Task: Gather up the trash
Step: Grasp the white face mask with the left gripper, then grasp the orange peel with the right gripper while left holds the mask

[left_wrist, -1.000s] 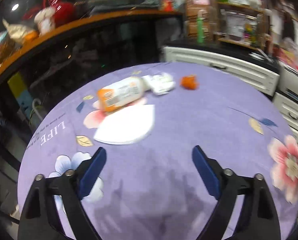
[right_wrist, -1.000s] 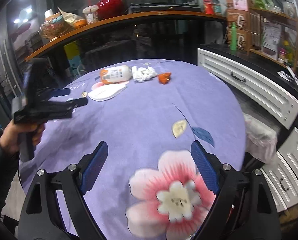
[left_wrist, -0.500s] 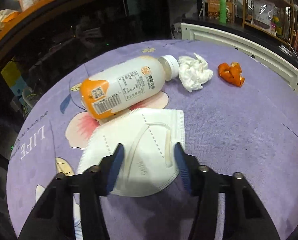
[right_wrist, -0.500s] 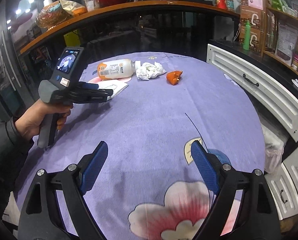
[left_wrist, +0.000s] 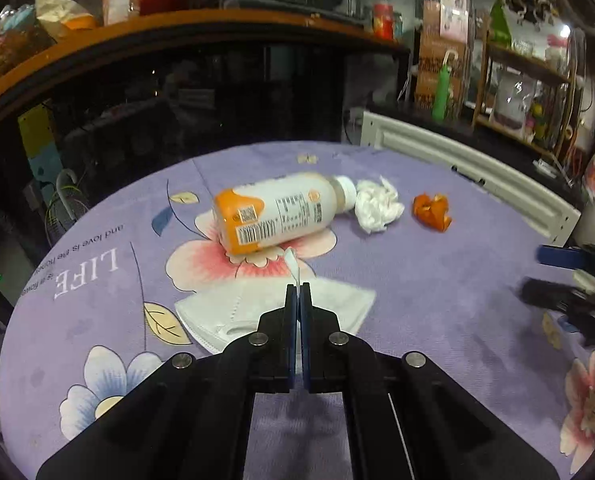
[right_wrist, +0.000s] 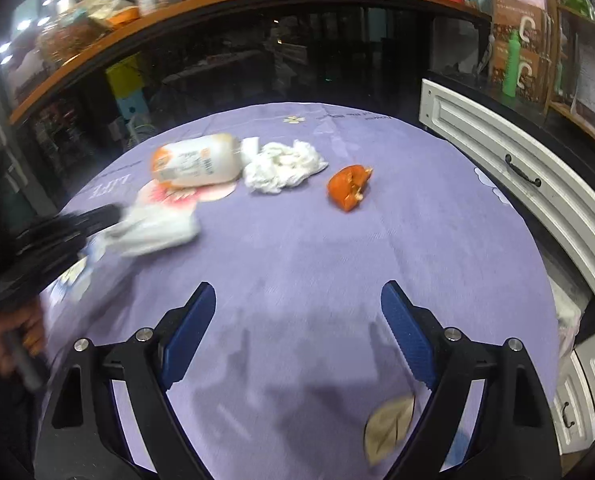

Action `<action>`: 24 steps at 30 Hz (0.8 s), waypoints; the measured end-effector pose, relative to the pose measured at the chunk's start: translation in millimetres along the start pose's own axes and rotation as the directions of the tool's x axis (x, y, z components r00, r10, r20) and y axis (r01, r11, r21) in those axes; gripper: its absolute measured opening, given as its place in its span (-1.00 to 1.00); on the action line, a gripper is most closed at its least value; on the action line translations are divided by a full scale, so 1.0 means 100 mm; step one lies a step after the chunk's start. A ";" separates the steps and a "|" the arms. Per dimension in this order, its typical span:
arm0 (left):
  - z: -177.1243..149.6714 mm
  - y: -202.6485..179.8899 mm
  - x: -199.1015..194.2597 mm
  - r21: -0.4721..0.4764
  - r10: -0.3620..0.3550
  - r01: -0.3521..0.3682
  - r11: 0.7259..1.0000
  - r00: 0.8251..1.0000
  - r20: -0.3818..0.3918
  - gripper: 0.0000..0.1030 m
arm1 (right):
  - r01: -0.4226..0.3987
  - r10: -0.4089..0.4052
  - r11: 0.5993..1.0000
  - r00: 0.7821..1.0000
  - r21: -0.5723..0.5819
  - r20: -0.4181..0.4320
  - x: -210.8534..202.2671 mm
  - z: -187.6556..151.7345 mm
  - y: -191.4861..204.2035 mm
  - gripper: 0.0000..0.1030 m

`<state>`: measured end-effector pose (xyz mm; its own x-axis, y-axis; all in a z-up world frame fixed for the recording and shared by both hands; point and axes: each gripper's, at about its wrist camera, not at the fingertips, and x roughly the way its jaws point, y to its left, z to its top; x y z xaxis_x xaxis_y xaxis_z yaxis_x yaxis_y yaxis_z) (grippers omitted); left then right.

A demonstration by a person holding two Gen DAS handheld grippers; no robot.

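Note:
My left gripper [left_wrist: 298, 289] is shut on the white face mask [left_wrist: 233, 312], pinching a fold that pokes up between its pads, low on the purple cloth. Behind the mask lies an orange-and-white bottle [left_wrist: 279, 213] on its side, then a crumpled white tissue [left_wrist: 377, 205] and a piece of orange peel [left_wrist: 432, 213] to the right. In the right wrist view the mask [right_wrist: 153, 229] hangs blurred from the left gripper [right_wrist: 115, 216] at the left. My right gripper [right_wrist: 297, 316] stands open over bare cloth, well short of the peel [right_wrist: 347, 187], tissue [right_wrist: 283, 166] and bottle [right_wrist: 195, 164].
The round table carries a purple flowered cloth [left_wrist: 417, 288]. White drawers [right_wrist: 517, 184] run along its right side. A dark counter with an orange shelf [left_wrist: 177, 28] of jars stands behind. A hand [right_wrist: 5, 344] holds the left tool.
The left gripper went forward to the mask, closed its jaws on it and pulled a fold up. The right gripper moved in toward the trash, still open.

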<state>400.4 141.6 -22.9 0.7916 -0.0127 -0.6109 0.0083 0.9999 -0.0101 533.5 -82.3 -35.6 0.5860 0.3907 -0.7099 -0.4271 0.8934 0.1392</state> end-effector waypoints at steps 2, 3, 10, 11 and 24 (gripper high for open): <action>0.01 -0.01 -0.07 0.003 -0.009 0.009 1.000 1.000 0.028 -0.95 | 0.023 -0.023 1.000 0.999 0.012 -0.024 0.20 0.12 -0.05 0.64; 0.02 -0.01 -0.11 0.004 -0.015 0.015 1.000 0.999 0.041 -0.95 | 0.033 -0.033 0.999 0.999 0.016 -0.031 0.27 0.16 -0.06 0.64; 0.04 -0.05 -0.14 -0.006 -0.061 0.061 0.998 0.995 0.076 -0.95 | 0.106 -0.103 0.994 0.991 0.025 -0.085 0.84 0.48 -0.13 0.63; 0.04 -0.04 -0.14 -0.010 -0.068 0.069 0.998 0.995 0.078 -0.95 | 0.116 -0.113 0.993 0.989 0.028 -0.092 0.90 0.52 -0.14 0.63; 0.02 -0.07 -0.16 -0.007 -0.085 0.086 0.996 0.991 0.102 -0.95 | 0.126 -0.122 0.990 0.990 0.062 -0.066 0.93 0.56 -0.26 -0.43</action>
<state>389.1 135.3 -11.3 0.8461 -0.0977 -0.5241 0.0726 0.9950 -0.0682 637.6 -56.5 -66.7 0.5868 0.2633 -0.7657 -0.3066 0.9475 0.0909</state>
